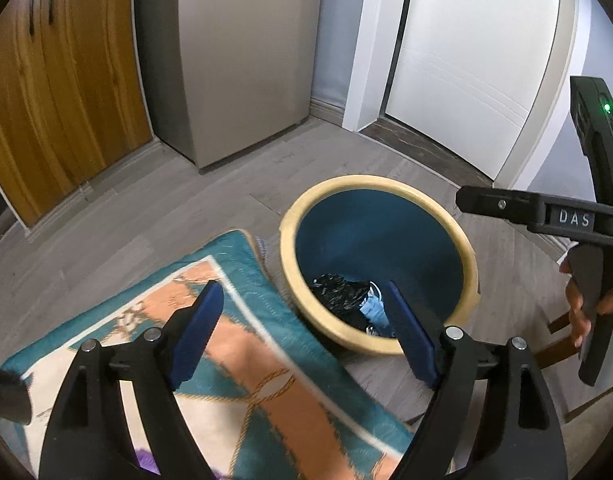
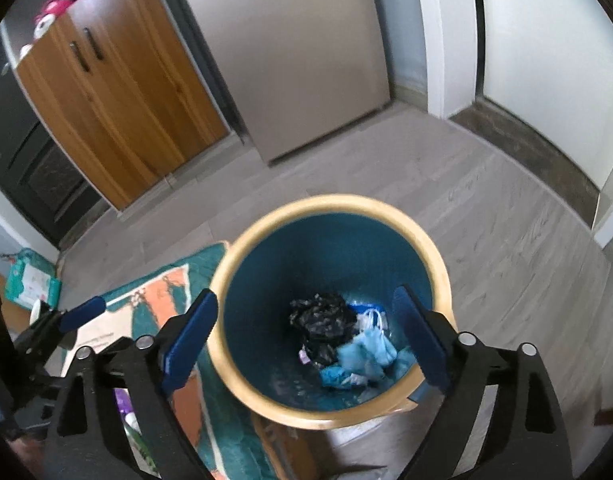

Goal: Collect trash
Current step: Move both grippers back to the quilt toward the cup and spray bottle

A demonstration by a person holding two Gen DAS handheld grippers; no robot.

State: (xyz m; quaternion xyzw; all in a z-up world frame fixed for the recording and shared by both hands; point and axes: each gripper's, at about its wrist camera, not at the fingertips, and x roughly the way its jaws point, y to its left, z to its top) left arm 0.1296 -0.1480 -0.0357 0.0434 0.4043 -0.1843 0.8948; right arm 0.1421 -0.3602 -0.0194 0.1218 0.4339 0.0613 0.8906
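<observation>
A round bin with a cream rim (image 1: 386, 184) and teal inside stands on the grey floor; it also shows in the right wrist view (image 2: 334, 204). Inside lie a crumpled black bag (image 2: 320, 316), light blue face masks (image 2: 366, 350) and other scraps; the black bag (image 1: 338, 290) shows in the left wrist view too. My left gripper (image 1: 302, 300) is open and empty, above the rug beside the bin's left rim. My right gripper (image 2: 306, 308) is open and empty, directly over the bin's mouth. Its body (image 1: 586, 220) shows at the right of the left wrist view.
A teal, orange and cream rug (image 1: 234, 360) lies left of the bin. A wooden cabinet (image 1: 62, 92), a grey fridge (image 1: 234, 60) and a white door (image 1: 466, 60) stand behind. A wipes pack (image 2: 30, 282) lies at far left. Purple and green items (image 2: 126, 412) lie on the rug.
</observation>
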